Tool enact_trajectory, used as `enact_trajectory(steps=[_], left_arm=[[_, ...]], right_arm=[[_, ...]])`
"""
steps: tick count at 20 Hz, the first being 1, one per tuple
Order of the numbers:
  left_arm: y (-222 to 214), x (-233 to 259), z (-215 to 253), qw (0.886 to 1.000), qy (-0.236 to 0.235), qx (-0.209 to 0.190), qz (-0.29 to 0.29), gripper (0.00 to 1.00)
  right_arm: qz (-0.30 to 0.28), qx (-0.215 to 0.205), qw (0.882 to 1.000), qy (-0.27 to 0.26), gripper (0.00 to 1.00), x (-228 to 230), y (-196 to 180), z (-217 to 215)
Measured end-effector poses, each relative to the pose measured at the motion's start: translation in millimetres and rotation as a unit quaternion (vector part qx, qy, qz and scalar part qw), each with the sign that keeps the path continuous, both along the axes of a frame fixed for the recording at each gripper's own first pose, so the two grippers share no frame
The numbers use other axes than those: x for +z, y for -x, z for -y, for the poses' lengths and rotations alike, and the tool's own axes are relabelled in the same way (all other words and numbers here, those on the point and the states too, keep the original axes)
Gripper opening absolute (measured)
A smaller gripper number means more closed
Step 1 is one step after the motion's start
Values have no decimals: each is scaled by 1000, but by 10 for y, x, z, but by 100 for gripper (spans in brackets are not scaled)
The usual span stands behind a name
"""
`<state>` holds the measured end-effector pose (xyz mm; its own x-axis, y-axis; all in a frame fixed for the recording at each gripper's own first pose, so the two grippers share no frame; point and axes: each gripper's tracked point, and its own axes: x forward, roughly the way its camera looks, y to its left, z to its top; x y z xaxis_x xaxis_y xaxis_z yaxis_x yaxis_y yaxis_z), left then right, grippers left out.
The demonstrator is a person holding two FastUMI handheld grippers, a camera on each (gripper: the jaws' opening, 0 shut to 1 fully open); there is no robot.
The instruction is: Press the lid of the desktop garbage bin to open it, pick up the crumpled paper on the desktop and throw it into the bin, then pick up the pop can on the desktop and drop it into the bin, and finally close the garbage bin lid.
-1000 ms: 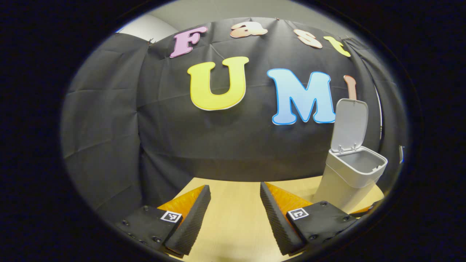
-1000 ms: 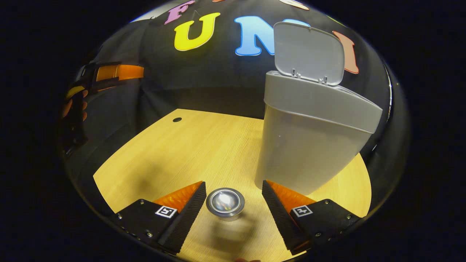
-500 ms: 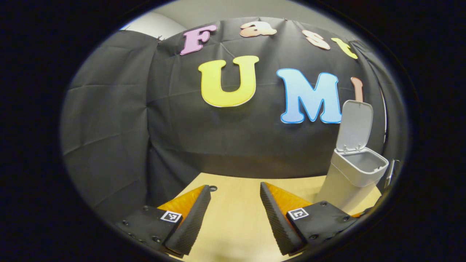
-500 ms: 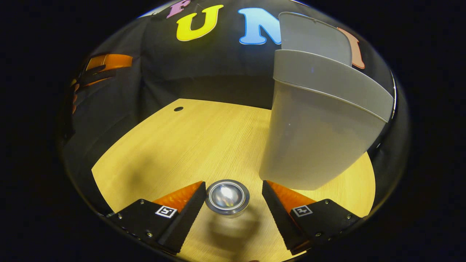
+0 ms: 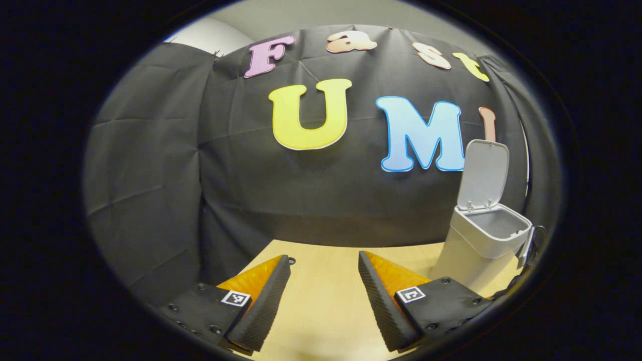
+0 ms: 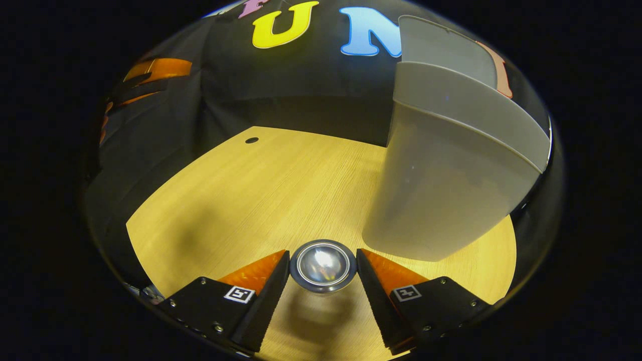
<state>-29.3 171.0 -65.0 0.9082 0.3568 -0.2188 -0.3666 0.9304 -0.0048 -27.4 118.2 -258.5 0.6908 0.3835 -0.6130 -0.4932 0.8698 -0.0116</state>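
The pop can shows its shiny round end in the right gripper view, between the fingers of my right gripper, which is shut on it just above the wooden table. Its shadow falls on the wood beneath it. The grey garbage bin stands close on the right with its lid raised. In the left gripper view my left gripper is open with nothing between its fingers, over the table. The bin stands to its right, its lid upright.
A small round hole sits near the table's far left edge. The left gripper hangs in front of the black cloth at the upper left of the right gripper view.
My right gripper's fingers have closed in from a wide gap onto the sides of the can. The left gripper view shifted only slightly.
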Motion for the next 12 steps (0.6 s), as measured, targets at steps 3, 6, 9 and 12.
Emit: enact_trajectory(steps=[3, 6, 9, 12], left_arm=[[-44, -10, 27, 1000, 1, -7, -1, 87], [-111, -22, 90, 1000, 4, -18, -1, 89], [-178, -13, 139, 1000, 4, -29, 0, 91], [-227, -18, 192, 999, 6, -37, 0, 93]], right_arm=[[19, -3, 1000, -12, 84, 235, -16, -5], [39, -6, 999, -22, 84, 441, -56, -4], [65, -6, 997, -38, 84, 750, -69, 4], [90, -12, 994, -66, 84, 1091, -63, 6]])
